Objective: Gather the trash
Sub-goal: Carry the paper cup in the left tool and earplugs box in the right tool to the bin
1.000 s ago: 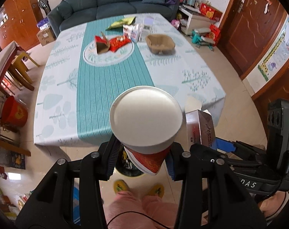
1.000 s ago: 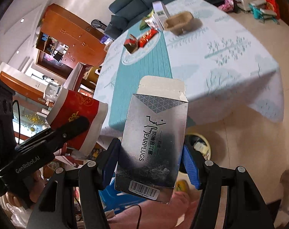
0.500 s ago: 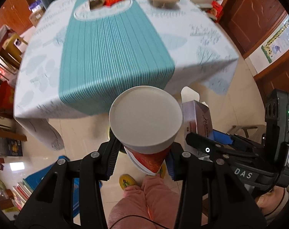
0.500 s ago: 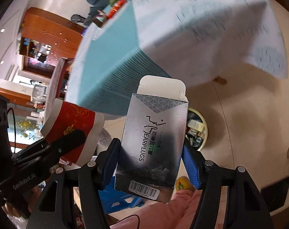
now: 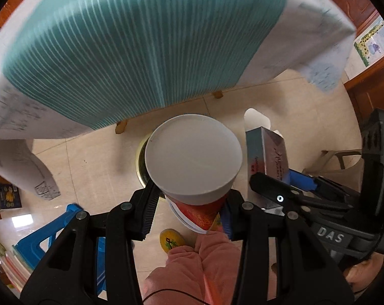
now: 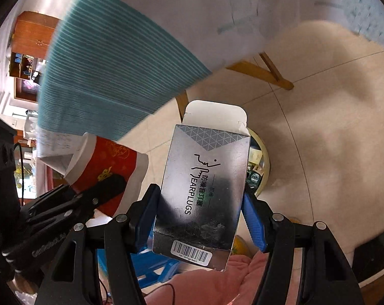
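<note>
Clamping an empty paper cup [image 5: 193,162] – left hand-held gripper [image 5: 189,209], right [image 6: 201,218] pinching open earplug box [image 6: 204,190]

The left tool [image 5: 189,213] is matte black plastic with two forked arms, round silver screws and ribbed blue pads on the inner faces of its fingers [image 5: 148,211]. The right tool [image 6: 201,218] has the same black build, silver screws and bright blue pads. Seen from the left wrist, its body carries white "DAS" lettering. The person wears pink trousers [image 5: 192,267] and yellow slippers [image 5: 171,240]. A thin black cable crosses the trousers.
</note>
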